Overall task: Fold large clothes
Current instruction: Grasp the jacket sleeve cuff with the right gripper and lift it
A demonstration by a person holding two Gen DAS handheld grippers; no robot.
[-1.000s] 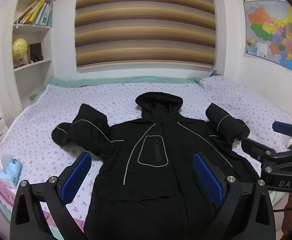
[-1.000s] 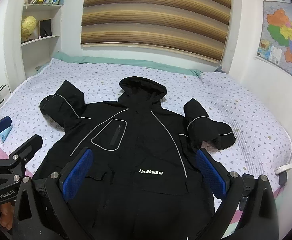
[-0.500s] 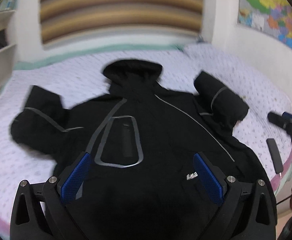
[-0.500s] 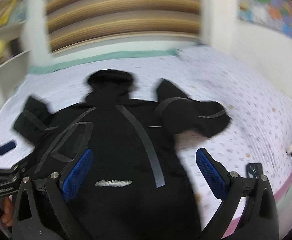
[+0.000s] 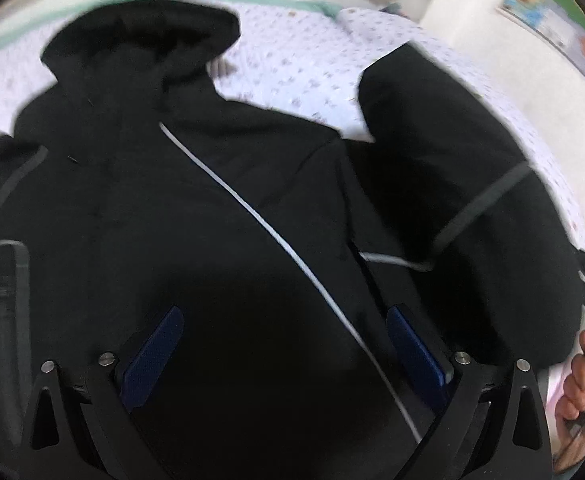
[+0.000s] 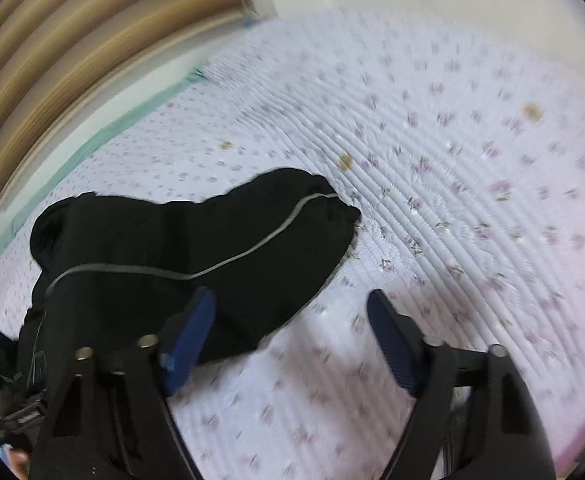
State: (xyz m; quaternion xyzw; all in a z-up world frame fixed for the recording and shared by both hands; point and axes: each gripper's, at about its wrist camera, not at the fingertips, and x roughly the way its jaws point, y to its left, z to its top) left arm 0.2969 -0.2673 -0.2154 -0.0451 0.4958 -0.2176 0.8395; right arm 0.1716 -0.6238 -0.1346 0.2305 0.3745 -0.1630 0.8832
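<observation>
Both claws now lower over black hooded jacket point(image 5: 252, 220), grey-piped, flat.

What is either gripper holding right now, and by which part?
Nothing. The left gripper is open above the black jacket; the right gripper is closing beside the sleeve, nothing between its jaws.

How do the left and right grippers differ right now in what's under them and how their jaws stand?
The left gripper hangs over the black jacket's chest, dark cloth filling its whole gap; the right gripper hangs at the sleeve end, mostly over the flowered bedspread. The left's jaws stand wide; the right's are closing, narrower. Neither grips anything yet. Both have blue pads and point downward.
</observation>
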